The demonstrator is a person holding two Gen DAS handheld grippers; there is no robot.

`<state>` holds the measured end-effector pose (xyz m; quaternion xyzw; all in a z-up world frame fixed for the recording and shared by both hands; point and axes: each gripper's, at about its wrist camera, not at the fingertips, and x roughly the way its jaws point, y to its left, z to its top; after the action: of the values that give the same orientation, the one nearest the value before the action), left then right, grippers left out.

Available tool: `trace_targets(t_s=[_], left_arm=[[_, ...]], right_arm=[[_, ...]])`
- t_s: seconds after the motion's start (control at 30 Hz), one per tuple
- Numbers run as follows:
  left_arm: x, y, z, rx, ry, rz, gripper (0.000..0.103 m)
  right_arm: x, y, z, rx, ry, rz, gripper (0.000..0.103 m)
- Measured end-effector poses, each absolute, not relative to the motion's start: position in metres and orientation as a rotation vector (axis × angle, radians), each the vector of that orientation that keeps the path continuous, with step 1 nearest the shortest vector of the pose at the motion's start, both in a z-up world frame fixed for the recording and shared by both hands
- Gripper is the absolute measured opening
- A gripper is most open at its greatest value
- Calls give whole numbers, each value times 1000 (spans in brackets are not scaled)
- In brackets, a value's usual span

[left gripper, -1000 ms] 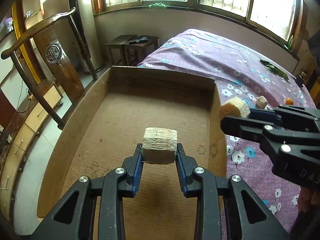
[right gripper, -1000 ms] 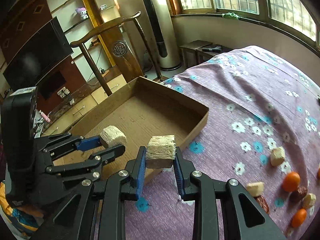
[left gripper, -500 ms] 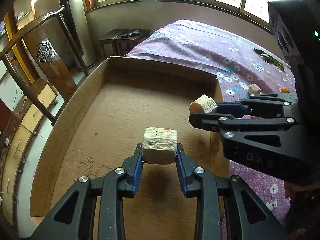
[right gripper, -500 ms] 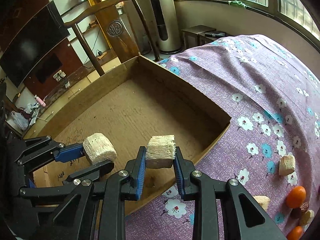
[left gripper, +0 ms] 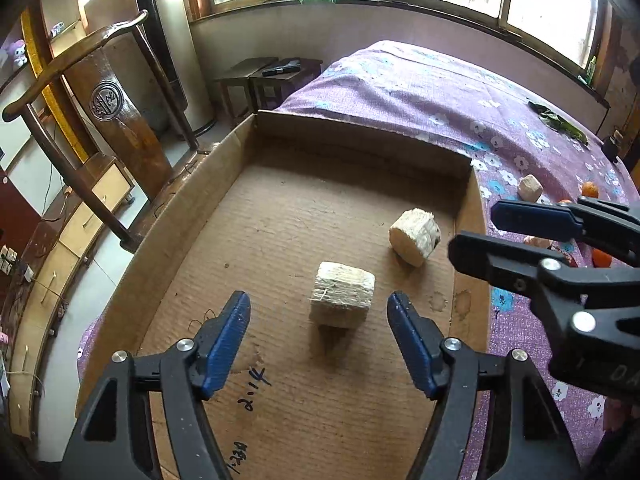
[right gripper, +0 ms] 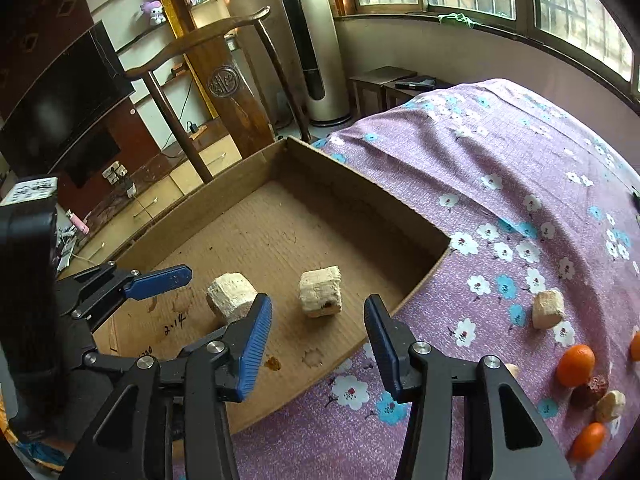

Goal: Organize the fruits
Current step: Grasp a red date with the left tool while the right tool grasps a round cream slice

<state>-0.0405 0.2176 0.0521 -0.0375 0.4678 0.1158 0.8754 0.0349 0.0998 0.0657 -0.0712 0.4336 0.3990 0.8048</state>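
I am spreading both grippers: the left gripper (left gripper: 318, 340) and right gripper (right gripper: 318, 340) have just been opening, nothing between the pads. Both pale chunks (left gripper: 342, 300) (left gripper: 415, 237) are lying mid-frame in the cardboard box (left gripper: 132, 280). Withdrawing carelessly, I risk nudging one.

I see a bed (right gripper: 500, 152) under a purple flowered cover, with a cardboard tray (right gripper: 368, 196) sitting at its left edge. Near its right edge lie pale chunks (right gripper: 548, 309) and small oranges (right gripper: 575, 365), directly on the cover.
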Motion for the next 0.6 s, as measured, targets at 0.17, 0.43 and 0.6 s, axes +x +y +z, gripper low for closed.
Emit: trace_targets(t_s=[0.17,0.43,0.6], left_arm=[[-48,203,68,-58,900,255,80],[-56,164,82,-49,843,186,86],[-57,136,83,-38,842,130,86]], right_arm=[[18,66,76,-111,895,799,64],[-3,12,78,-65,884,714,65],[-14,-21,75,-35,883,662,65]])
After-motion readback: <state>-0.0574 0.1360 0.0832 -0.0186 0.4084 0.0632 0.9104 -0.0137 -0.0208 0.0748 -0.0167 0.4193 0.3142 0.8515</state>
